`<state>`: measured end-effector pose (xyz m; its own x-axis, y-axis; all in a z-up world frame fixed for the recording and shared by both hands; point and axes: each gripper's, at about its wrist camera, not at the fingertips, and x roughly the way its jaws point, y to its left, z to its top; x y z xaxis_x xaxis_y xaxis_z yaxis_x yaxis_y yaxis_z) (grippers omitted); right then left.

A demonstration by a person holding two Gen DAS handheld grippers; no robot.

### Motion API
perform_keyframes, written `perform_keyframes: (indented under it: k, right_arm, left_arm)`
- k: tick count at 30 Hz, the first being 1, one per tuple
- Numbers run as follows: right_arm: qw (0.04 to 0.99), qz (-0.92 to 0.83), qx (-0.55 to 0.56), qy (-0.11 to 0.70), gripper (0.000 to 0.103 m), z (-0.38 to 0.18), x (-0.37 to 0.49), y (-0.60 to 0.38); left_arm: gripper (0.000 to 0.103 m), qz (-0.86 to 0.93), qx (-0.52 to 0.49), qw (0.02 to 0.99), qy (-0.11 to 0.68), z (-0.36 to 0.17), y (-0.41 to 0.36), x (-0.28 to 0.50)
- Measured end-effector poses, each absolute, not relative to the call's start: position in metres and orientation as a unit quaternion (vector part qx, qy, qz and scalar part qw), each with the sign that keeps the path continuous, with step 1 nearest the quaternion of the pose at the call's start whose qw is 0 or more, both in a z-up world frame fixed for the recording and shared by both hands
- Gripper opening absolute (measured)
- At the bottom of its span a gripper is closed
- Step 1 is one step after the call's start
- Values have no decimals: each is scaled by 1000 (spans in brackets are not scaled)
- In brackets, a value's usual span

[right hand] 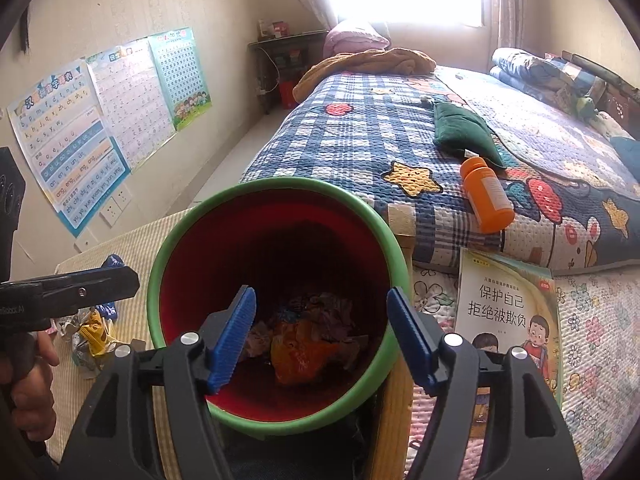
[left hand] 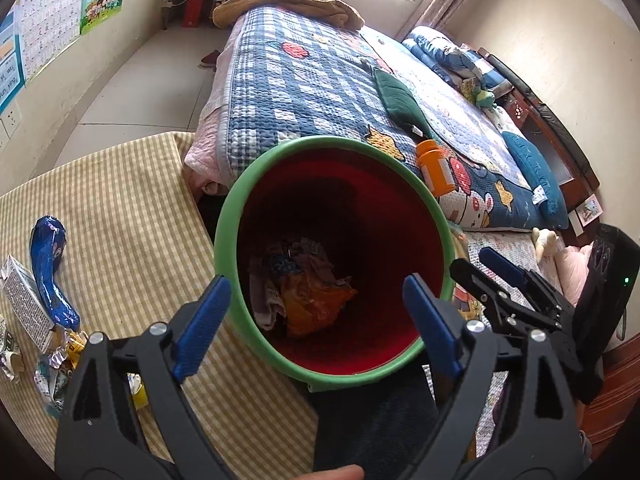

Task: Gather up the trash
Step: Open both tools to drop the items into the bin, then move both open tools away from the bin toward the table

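A trash bin [left hand: 230,220] with a green rim and red inside stands by the table's edge; it also shows in the right wrist view [right hand: 156,276]. Crumpled wrappers [left hand: 316,300], one orange, lie at its bottom. My left gripper [left hand: 316,312] is open and empty above the bin's mouth. My right gripper [right hand: 320,332] is open and empty over the bin too. On the checked tablecloth [left hand: 120,208] lie a blue wrapper [left hand: 50,268], a small carton [left hand: 26,300] and crumpled foil and yellow wrappers [right hand: 90,336].
A bed with a blue patchwork quilt [right hand: 360,140] stands behind the bin. On it lie an orange bottle [right hand: 486,194] and a green cushion [right hand: 464,132]. A children's book [right hand: 508,312] lies at the right. Posters [right hand: 80,128] hang on the left wall.
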<state>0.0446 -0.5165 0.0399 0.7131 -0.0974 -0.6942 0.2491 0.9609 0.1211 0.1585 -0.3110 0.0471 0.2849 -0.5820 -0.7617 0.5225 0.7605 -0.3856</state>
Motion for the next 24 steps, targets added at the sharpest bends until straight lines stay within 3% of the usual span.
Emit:
perform_keyframes:
  k: [1,7,24]
  right_arm:
    - [920,-95,103,367,79,40,44,-516]
    - [922,-88,90,366,90,44,45,-499]
    - [925,26,51,377,91,45,68,-377]
  left_arm:
    - [98,-339,-31,805,486,47,-307,158]
    - [98,-313,-38,821,477,52,-279,152]
    - [98,-190,-81,866,456,60,-119,115]
